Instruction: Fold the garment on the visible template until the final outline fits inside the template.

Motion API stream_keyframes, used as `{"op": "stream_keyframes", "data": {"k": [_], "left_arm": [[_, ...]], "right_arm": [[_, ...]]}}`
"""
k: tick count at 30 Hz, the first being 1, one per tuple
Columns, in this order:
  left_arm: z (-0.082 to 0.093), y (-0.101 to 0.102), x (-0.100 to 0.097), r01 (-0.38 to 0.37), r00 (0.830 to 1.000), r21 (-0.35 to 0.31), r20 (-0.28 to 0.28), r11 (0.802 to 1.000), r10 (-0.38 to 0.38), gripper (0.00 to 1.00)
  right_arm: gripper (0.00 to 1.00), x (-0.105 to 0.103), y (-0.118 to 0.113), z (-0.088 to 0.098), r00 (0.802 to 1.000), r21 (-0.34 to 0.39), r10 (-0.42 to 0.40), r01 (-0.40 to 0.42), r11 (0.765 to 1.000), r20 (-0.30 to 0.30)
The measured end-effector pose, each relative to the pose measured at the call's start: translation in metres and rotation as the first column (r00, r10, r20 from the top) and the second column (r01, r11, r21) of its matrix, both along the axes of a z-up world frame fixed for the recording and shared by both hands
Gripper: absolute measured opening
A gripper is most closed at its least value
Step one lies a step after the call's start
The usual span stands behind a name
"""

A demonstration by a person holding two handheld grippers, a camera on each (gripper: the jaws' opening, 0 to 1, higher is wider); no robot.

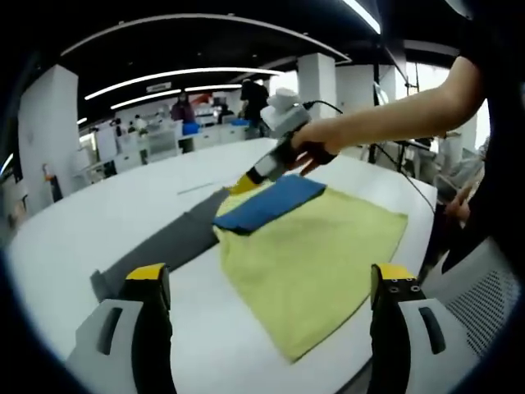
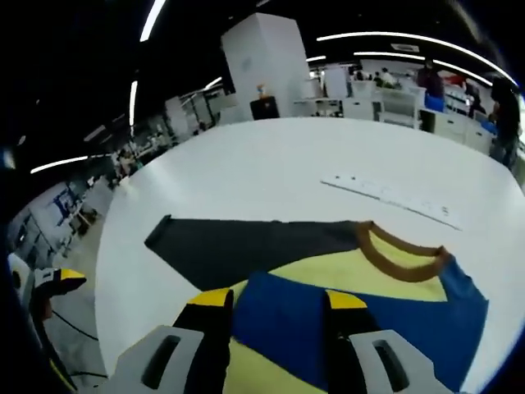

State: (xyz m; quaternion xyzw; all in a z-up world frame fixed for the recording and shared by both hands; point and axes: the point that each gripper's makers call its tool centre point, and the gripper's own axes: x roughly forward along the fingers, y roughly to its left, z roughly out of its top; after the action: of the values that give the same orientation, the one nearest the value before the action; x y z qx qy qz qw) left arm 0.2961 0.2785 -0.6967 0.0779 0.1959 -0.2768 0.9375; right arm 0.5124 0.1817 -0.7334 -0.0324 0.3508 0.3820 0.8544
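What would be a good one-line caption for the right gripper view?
Right gripper grips the blue sleeve of a yellow shirt on a white table.

Grey grippers, yellow-tipped black jaws

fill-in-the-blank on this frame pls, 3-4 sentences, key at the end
1. The right gripper has its jaws on the ____ sleeve of the T-shirt.
2. The T-shirt's body is ____.
3. The dark grey template lies partly ____ the T-shirt.
4. The left gripper holds ____.

Missing: blue; yellow; under; nothing
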Motion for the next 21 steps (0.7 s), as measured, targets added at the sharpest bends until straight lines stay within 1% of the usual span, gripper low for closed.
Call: {"op": "stream_keyframes", "data": {"k": [2,4,11,14,16,21], "left_arm": [[0.001,0.0,0.001,-0.003,1.0,-0.005,0.006,1.0,0.003,0.99],[0.003,0.0,0.001,-0.006,1.0,-0.011,0.011,1.0,0.006,0.99],[0.006,-0.002,0.003,-0.005,1.0,-0.012,0.014,1.0,0.005,0.99],[0.007,-0.003,0.004,-0.006,1.0,-0.012,0.018,1.0,0.006,0.99],[0.008,-0.003,0.004,-0.007,1.0,-0.015,0.022,1.0,0.008,0.99],[0.007,-0.003,0.004,-0.006,1.0,-0.011,0.02,1.0,0.006,0.99]], "right_arm": [[0.48,0.002,-0.014,0.002,1.0,-0.011,-0.019,0.019,1.0,0.012],[0.55,0.005,-0.026,0.002,0.999,-0.02,-0.033,0.033,0.999,0.02],[0.68,0.0,-0.068,0.005,0.997,-0.029,-0.075,0.075,0.997,0.012],[0.7,-0.003,-0.083,0.005,0.996,-0.032,-0.084,0.084,0.996,0.013],[0.7,-0.003,-0.097,0.003,0.995,-0.042,-0.102,0.102,0.994,0.013],[0.66,-0.006,-0.129,-0.002,0.99,-0.065,-0.14,0.14,0.988,0.013]]}}
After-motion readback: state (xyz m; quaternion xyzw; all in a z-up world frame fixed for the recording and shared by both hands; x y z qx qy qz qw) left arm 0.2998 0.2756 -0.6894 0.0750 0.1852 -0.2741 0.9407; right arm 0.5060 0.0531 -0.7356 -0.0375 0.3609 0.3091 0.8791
